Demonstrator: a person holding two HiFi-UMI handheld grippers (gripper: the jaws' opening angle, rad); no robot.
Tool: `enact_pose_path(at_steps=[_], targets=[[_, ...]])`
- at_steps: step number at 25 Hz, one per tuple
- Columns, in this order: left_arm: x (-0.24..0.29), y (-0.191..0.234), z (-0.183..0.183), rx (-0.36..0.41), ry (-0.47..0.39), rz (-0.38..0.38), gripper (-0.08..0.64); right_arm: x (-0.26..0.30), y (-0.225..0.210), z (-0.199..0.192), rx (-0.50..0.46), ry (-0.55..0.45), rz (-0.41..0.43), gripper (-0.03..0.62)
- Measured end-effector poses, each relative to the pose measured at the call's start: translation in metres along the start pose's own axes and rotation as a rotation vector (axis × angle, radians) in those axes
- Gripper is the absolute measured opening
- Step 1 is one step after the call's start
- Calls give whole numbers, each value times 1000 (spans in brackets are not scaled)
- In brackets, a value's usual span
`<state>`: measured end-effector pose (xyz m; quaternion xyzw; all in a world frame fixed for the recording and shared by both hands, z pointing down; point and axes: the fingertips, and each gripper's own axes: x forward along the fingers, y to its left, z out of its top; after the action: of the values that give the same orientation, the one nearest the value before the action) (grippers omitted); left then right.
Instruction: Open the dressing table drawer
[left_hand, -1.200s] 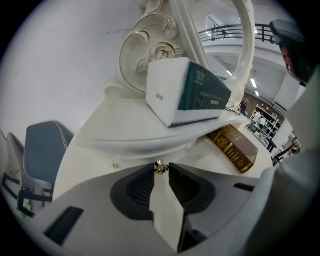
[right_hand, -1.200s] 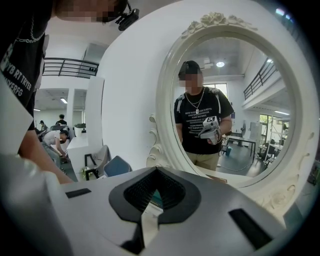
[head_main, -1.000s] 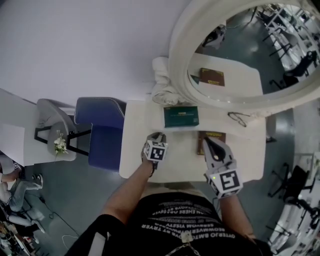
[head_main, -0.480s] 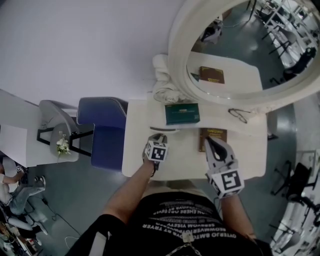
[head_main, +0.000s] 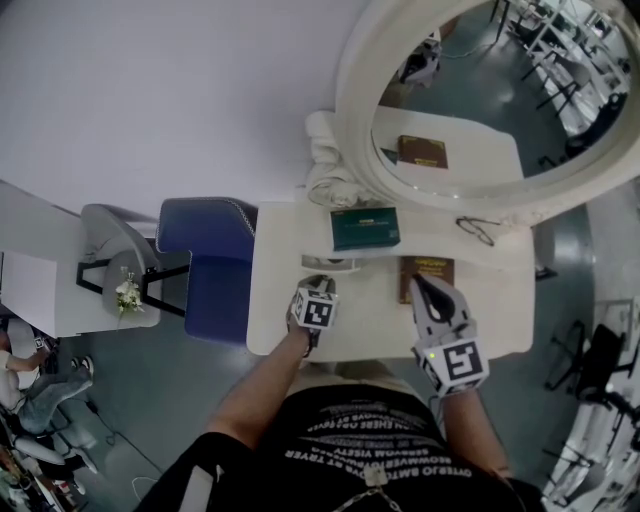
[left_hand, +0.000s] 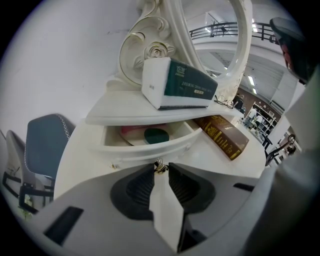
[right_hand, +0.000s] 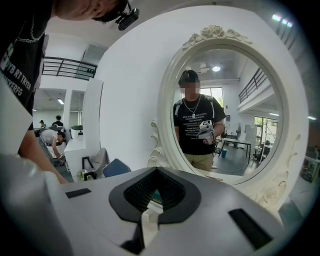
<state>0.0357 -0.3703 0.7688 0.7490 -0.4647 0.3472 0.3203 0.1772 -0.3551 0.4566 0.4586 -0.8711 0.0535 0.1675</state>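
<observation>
The white dressing table (head_main: 500, 320) has a small drawer (head_main: 325, 264) under its raised shelf, and the drawer stands partly out. In the left gripper view the drawer (left_hand: 150, 145) shows a pink item and a dark green round item (left_hand: 156, 135) inside. My left gripper (head_main: 320, 285) is shut on the small gold drawer knob (left_hand: 160, 166), its tips (left_hand: 160, 169) pinching it. My right gripper (head_main: 415, 283) hovers over the tabletop at the right, jaws together, holding nothing; in its own view it (right_hand: 156, 172) points at the mirror.
A green box (head_main: 364, 228) lies on the shelf above the drawer. A brown book (head_main: 425, 272) lies under the right gripper's tip, and glasses (head_main: 480, 233) lie by the oval mirror (head_main: 480, 100). A blue chair (head_main: 205, 265) stands left of the table.
The drawer front has slid a little out from under the shelf with the left gripper on its knob. The right gripper has stayed put.
</observation>
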Motion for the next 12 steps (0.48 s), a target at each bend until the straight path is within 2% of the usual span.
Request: enact_pose_path(at_steps=[12], targets=[[-11,-8,-11,4,26,-10,91,-2,5,2,4,-15,4,2]])
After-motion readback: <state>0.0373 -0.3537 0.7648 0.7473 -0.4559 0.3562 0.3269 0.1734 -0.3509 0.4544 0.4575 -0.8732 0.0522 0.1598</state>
